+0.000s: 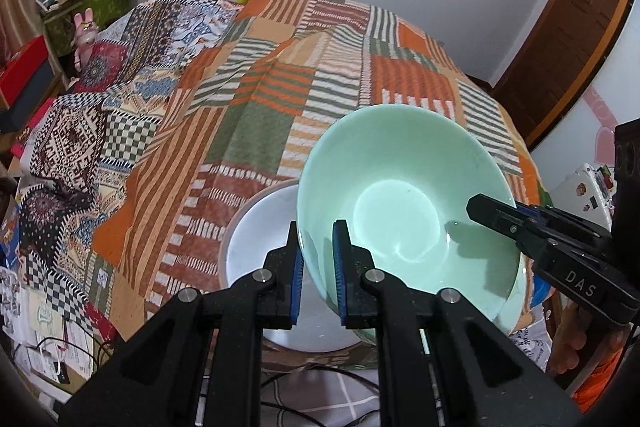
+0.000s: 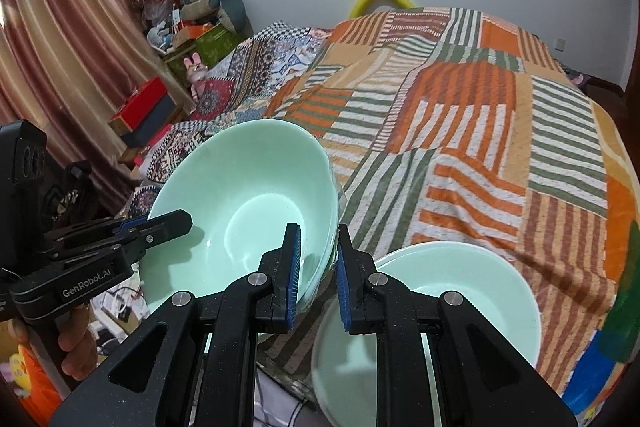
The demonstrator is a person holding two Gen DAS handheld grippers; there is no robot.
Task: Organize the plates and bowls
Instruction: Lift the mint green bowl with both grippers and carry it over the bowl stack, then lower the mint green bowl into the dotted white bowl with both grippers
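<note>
- Pinching the near rim of a pale green bowl [image 1: 400,211], the left gripper [image 1: 318,267] has its blue pads nearly together, one inside the wall and one outside.
- The right gripper [image 2: 318,275] grips the same bowl [image 2: 248,211] on its opposite rim, jaws just as narrow, with the rim caught between its pads.
- From the left wrist view the right gripper [image 1: 520,227] reaches in from the right edge, its black finger lying over the bowl's rim; a hand [image 1: 580,347] shows below it.
- From the right wrist view the left gripper [image 2: 160,227] comes in from the left, and fingers of a hand [image 2: 76,339] wrap its handle.
- The green bowl hangs tilted between the two grippers, its opening turned toward the cameras, above the near edge of the bed [image 1: 280,87].
- Just beside and below it, a white bowl [image 1: 256,227] rests on the bed's patchwork quilt [image 2: 480,131] of orange, green and cream stripes; in the right wrist view this bowl [image 2: 460,291] looks faintly green and seems to be more than one stacked, though I cannot tell for sure.
- Further off, boxes and soft toys [image 2: 200,11] are piled against the wall by a curtain [image 2: 60,47].
</note>
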